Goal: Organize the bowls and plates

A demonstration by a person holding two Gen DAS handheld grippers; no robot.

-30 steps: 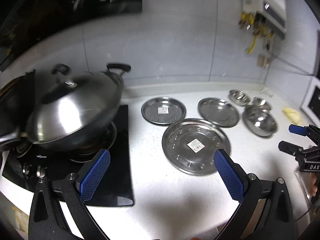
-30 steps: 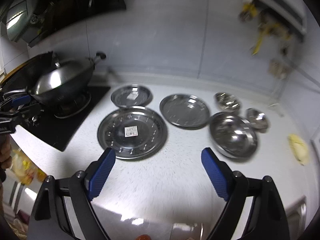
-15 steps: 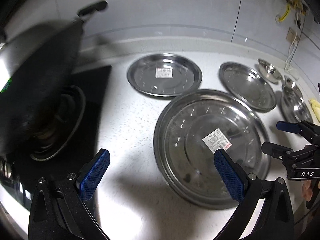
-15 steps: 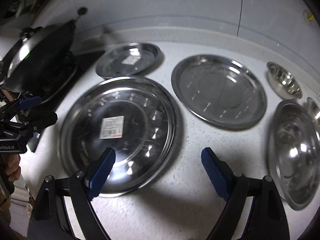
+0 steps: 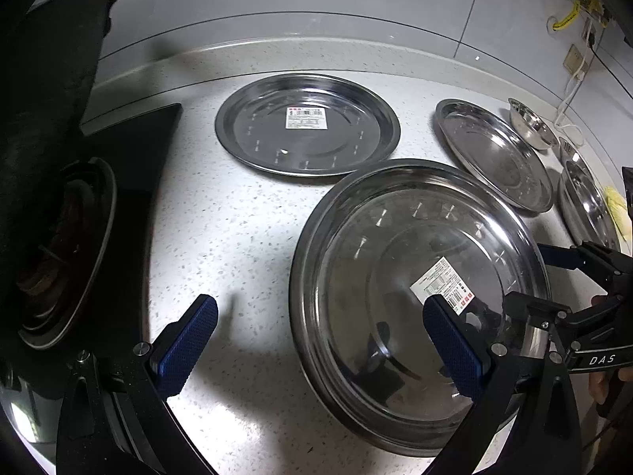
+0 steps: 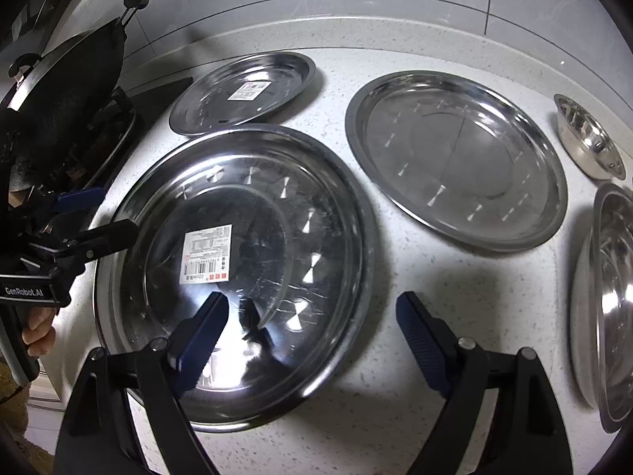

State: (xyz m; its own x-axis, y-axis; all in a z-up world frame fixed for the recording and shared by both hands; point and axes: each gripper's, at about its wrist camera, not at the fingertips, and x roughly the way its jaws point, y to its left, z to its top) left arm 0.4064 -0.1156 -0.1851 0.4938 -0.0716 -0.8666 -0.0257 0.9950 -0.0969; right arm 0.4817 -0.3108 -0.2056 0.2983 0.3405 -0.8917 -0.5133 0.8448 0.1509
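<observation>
A large steel plate with a label (image 5: 395, 277) (image 6: 253, 237) lies on the speckled counter. My left gripper (image 5: 320, 340) is open, straddling its left rim just above it. My right gripper (image 6: 312, 328) is open, straddling its right rim. A smaller labelled plate (image 5: 308, 150) (image 6: 245, 95) lies behind it. An unlabelled plate (image 5: 498, 158) (image 6: 455, 158) lies to the right. A small bowl (image 5: 530, 122) (image 6: 589, 142) and a large bowl (image 5: 585, 202) (image 6: 605, 297) sit at the far right.
A black stove (image 5: 130, 206) with a burner and a dark wok (image 5: 43, 99) (image 6: 59, 91) stands at the left. A grey tiled wall (image 5: 316, 12) backs the counter. A yellow cloth (image 5: 617, 206) lies at the right edge.
Both grippers have come down closer to the large labelled plate, which now fills more of both views. Both stay open. The plates have not moved.
</observation>
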